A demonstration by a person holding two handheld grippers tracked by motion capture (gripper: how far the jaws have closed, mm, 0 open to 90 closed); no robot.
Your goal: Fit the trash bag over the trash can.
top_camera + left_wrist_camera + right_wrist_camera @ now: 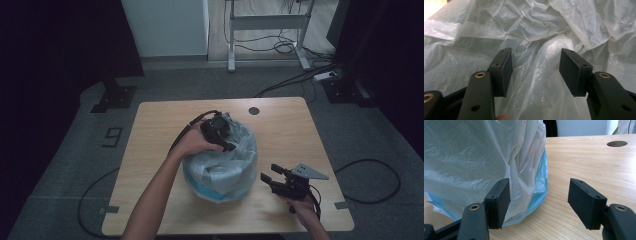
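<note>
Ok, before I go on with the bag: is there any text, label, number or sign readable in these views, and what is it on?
"9": a large dark numeral on the grey floor left of the table, at in the high view.
Plastic bag: no print can be made out on it in the high view or either gripper view.
Left gripper and right gripper: no markings readable.

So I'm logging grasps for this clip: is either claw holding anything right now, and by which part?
Nothing is held. The left claw is open over the crumpled plastic bag; the right claw is open beside the bag's lower edge, above the table.
</note>
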